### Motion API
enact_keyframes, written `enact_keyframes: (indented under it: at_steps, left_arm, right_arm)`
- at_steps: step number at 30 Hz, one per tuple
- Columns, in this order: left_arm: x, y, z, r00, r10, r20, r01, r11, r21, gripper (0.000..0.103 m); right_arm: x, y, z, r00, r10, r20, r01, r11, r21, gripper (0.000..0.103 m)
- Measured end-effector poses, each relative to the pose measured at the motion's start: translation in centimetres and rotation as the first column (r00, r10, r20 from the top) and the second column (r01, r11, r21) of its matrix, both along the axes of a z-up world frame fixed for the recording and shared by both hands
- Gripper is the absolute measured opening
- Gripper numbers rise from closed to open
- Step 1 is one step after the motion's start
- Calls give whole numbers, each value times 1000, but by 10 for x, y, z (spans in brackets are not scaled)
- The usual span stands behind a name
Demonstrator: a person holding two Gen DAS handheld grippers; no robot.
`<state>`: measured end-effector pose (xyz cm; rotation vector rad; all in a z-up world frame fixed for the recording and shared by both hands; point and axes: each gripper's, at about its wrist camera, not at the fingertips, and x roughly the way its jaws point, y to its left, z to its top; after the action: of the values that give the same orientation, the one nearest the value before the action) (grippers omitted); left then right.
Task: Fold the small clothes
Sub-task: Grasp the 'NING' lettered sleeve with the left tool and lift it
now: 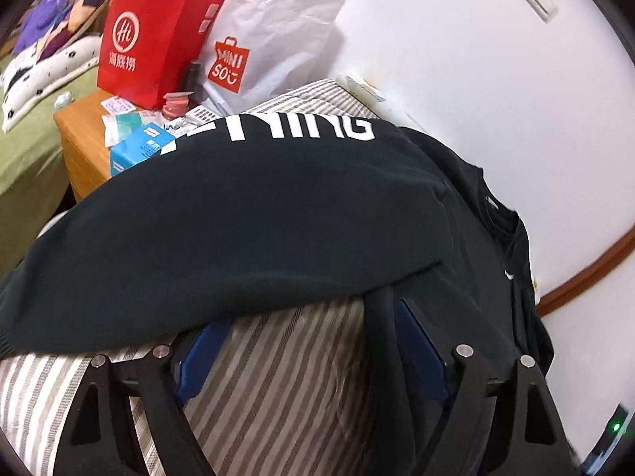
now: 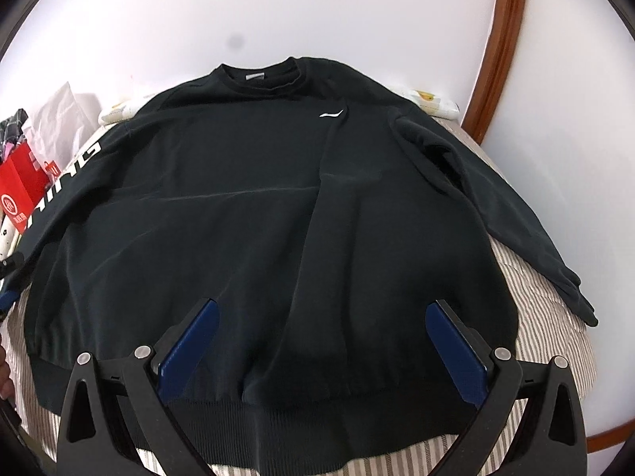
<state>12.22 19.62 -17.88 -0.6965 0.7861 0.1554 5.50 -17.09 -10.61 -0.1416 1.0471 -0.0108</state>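
Up front on my left wrist cam, the left claw [image 1: 305,341] is spread with nothing pinched, tips right at the lettered sleeve [image 1: 222,214] of the black sweatshirt [image 1: 468,238]. That sleeve runs crosswise just ahead, so I'd say my left hand is the nearer one for it. Striped bed cover [image 1: 278,388] underneath, red bag [image 1: 154,39] on a wooden worktop [image 1: 79,139] behind.

Right wrist cam: right claw [image 2: 321,341] spread too, hovering over the hem [image 2: 317,408]; sweatshirt lies flat, collar [image 2: 258,73] toward the white wall [image 2: 278,8].
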Motion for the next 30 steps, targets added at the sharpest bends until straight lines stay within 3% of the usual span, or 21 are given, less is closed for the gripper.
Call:
enact_keyframes:
  at_steps: [3,5,7,10,16,23,26,30]
  left_arm:
    - [10,3,0,999,31,-18,-30,999,12,72]
    - [15,5,0,998,50,-38,-49,998,28,60]
    - [23,7,-1,996,57,-67,-54,997,48,34]
    - [31,6,3,996,34,-85,-29,997,69,15]
    - [37,-17,52,1000,4,-9,-2,972,236,8]
    - [72,-69,120,989,-115,92,79,941,328,7]
    - [94,-108,141,971,-208,118,153,919,363,7]
    - [131,-177,147,931,-352,92,282,858,430,7]
  right_arm:
    - [6,3,-4,1000,7,-11,-7,1000,-7,102]
    - [9,5,-5,1000,14,-14,-14,1000,-15,102]
    - [12,5,-5,1000,22,-16,-23,999,-25,102]
    - [17,0,-5,1000,24,-12,-24,999,-34,102]
    - [28,-26,-3,1000,2,2,-2,1000,-26,102]
    - [42,-61,3,999,-42,17,42,999,-1,102]
    - [48,-74,8,998,-55,30,55,998,7,102]
    - [56,-92,12,996,-78,41,78,997,5,102]
